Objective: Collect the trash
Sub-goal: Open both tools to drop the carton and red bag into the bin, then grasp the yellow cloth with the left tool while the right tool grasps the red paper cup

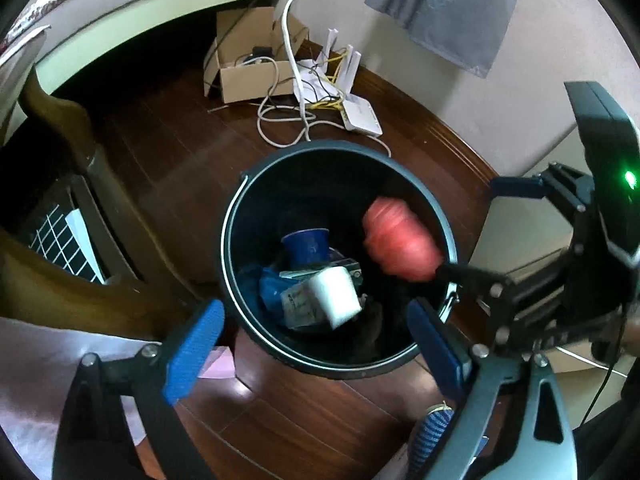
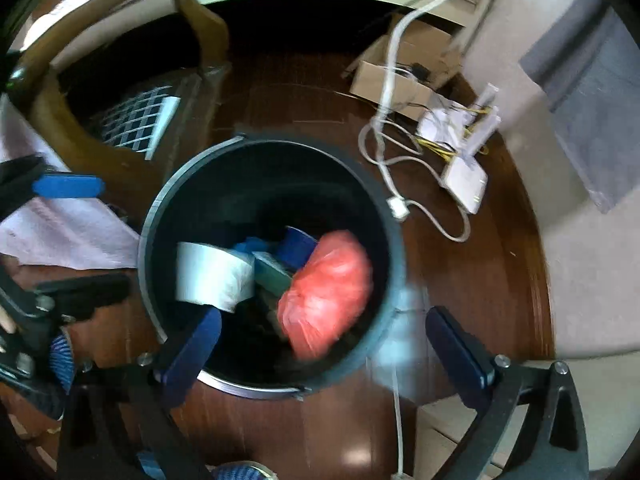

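Note:
A dark round bin (image 1: 225, 240) (image 2: 147, 240) stands on the wooden floor right below both grippers. Inside it a blurred red plastic bag (image 1: 400, 240) (image 2: 328, 292) and a blurred white cylinder (image 1: 336, 296) (image 2: 212, 276) lie over a blue cup (image 1: 306, 246) (image 2: 298, 246) and blue wrappers. My left gripper (image 1: 312, 320) (image 2: 114, 234) is open over the bin's near side, its blue pads (image 1: 194, 352) clear of everything. At the bin's right edge my right gripper (image 1: 468, 228) (image 2: 324, 320) is open too, touching nothing.
A cardboard box (image 1: 248, 76) (image 2: 400, 76), a white router (image 1: 362, 114) (image 2: 466, 184) and loose cables (image 1: 280, 120) lie beyond the bin by the wall. A wooden chair leg (image 1: 80, 140) and pale cloth (image 1: 40, 360) are on the left.

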The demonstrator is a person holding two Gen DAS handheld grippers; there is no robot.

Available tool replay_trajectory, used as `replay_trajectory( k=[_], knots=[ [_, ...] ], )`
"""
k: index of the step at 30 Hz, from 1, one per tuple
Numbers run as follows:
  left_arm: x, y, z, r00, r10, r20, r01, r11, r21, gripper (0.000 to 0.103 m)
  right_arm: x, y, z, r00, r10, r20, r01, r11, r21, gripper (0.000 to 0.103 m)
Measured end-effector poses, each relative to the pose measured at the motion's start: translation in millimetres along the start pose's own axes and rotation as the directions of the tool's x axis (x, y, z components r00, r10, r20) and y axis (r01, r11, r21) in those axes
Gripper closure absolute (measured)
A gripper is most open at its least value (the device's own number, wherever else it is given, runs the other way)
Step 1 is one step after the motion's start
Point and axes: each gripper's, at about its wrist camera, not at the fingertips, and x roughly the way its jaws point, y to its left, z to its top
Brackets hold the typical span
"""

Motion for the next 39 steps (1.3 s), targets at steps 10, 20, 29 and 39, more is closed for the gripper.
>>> replay_trajectory(
  k=[10, 20, 29, 39],
  knots=[
    [-35.4, -13.9, 5.3, 0.994, 0.030, 0.103, -0.035, 0.999, 0.042, 0.009, -29.8, -30.5, -6.1, 0.996, -0.083, -0.017, 0.084, 0.991, 0.103, 0.000],
    [-95.0, -8.7, 9.2, 0.964, 0.066, 0.257, -0.081, 0.996, 0.048, 0.009, -85.3, -5.4, 5.9, 0.992, -0.089, 0.094, 0.083, 0.994, 0.066, 0.000],
    [-138.6, 32.2, 2.0, 0.939, 0.110, 0.326, -0.104, 0.994, -0.036, 0.008, -122.3, 37.2, 45.4, 0.978, -0.042, 0.206, 0.039, 0.999, 0.017, 0.000],
    [-194.8, 118.5, -28.3, 0.880, 0.265, 0.394, -0.192, 0.958, -0.214, 0.008, -143.7, 106.7, 94.0, 0.950, 0.059, 0.305, -0.042, 0.997, -0.061, 0.000]
  ],
)
